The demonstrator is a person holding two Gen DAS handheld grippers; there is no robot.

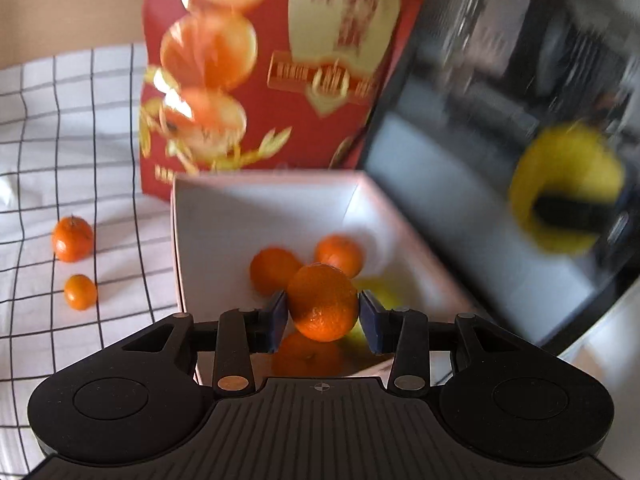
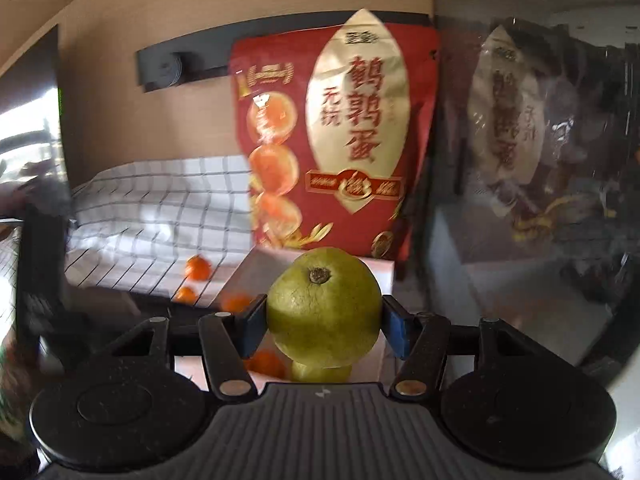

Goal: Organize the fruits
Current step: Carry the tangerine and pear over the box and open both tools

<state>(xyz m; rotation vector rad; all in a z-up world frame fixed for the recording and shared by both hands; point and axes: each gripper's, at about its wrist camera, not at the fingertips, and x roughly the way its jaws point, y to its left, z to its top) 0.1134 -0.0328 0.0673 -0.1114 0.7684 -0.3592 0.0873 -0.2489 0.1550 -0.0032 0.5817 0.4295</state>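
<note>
My left gripper [image 1: 323, 312] is shut on a tangerine [image 1: 322, 301] and holds it over the open white box [image 1: 224, 216]. Several tangerines [image 1: 339, 254] and a yellow-green fruit [image 1: 384, 294] lie inside the box. Two loose tangerines [image 1: 72, 238] [image 1: 80, 291] lie on the checked cloth left of the box. My right gripper [image 2: 323, 322] is shut on a large green-yellow citrus fruit [image 2: 323, 306] and holds it above the same box [image 2: 260, 270]. That fruit and gripper show blurred at the right of the left wrist view [image 1: 568, 188].
A red snack bag [image 1: 256, 68] stands upright just behind the box; it also shows in the right wrist view [image 2: 340, 140]. A dark glossy appliance [image 1: 500, 120] stands right of the box. The white checked cloth [image 1: 60, 140] covers the table to the left.
</note>
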